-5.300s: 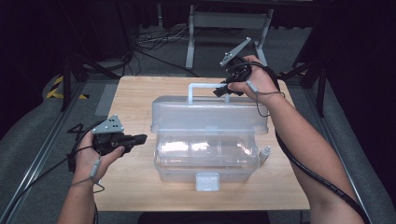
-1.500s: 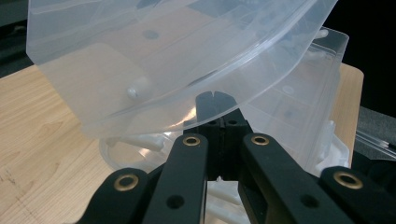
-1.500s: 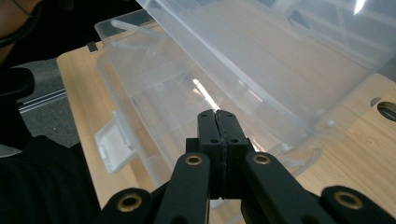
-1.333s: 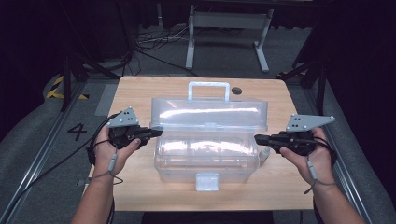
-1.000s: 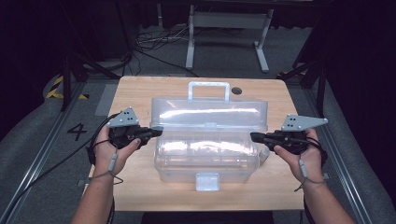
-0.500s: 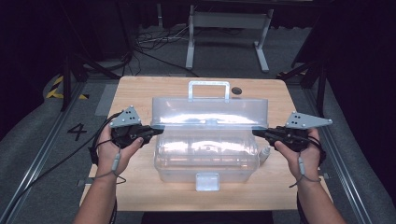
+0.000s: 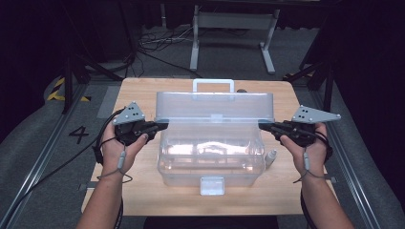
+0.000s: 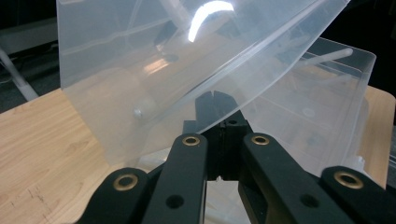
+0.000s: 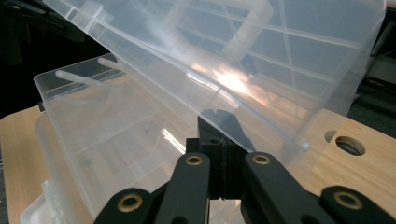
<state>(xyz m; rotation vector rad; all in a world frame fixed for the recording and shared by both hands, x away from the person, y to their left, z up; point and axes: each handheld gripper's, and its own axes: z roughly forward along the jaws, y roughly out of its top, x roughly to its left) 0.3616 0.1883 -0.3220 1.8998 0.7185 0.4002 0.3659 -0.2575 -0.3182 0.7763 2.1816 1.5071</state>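
Clear plastic box (image 7: 210, 152), white-handled lid (image 7: 215, 105) raised, latch at front.

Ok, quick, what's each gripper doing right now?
Left gripper: shut, tips at the lid edge of the clear box.
Right gripper: shut, tips at the lid's other end.

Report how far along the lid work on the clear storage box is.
Done: the front latch hangs free and the lid stands raised off the clear box. In hand: the left tool and right tool, both shut, meet the lid's two ends. Left: swinging the lid to rest, judging by its half-raised tilt.
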